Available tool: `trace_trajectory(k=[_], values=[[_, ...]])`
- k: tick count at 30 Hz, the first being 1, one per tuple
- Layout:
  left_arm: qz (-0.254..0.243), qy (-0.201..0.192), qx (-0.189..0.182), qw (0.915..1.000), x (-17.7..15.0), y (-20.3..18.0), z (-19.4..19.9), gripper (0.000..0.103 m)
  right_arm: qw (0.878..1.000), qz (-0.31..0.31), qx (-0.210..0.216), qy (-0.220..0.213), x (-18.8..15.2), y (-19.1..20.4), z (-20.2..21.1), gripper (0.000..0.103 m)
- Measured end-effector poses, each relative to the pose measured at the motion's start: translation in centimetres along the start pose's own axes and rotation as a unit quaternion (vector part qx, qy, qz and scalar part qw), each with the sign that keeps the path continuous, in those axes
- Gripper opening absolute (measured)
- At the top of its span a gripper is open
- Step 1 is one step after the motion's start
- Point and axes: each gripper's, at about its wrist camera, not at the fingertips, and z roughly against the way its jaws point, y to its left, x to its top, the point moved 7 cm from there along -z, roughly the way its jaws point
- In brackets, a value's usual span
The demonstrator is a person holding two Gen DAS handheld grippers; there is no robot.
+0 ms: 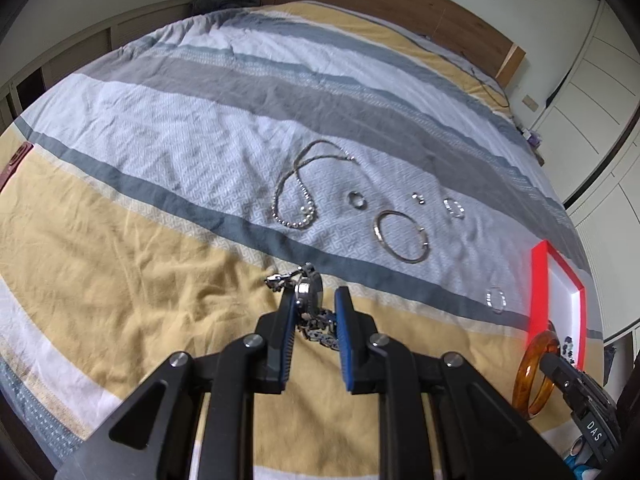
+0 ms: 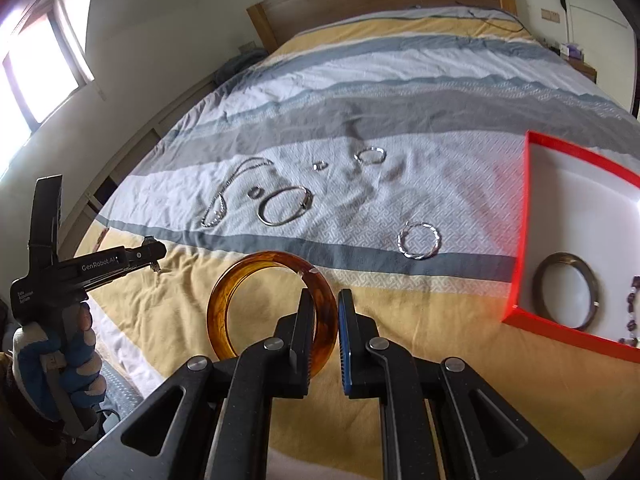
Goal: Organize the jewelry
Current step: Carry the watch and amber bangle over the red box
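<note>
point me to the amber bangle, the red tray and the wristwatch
amber bangle [image 2: 224, 280]: right wrist view, upper left arc of the ring.
red tray [image 2: 520, 224]: right wrist view, left wall.
wristwatch [image 1: 308, 284]: left wrist view, the case, above the band.

The left gripper [image 1: 316, 304] and right gripper [image 2: 325, 312] are both matte black, with triangular cut-outs in the arms, round silver pivot screws and blue ribbed pads inside the jaws. White lettering reads "GenRobot.AI" along one body. The person's left hand [image 2: 68, 356] wears a blue-and-white glove.
</note>
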Motion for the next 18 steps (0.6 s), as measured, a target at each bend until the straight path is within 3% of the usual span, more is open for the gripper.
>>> trace_trajectory(k=[18], values=[[-0.033,-0.075,-0.052,0.9953,-2.1,-3.4,11.8,0.018,0.995,0.006,-0.023,-0.099,-1.2,1.3,13.3,0.011]])
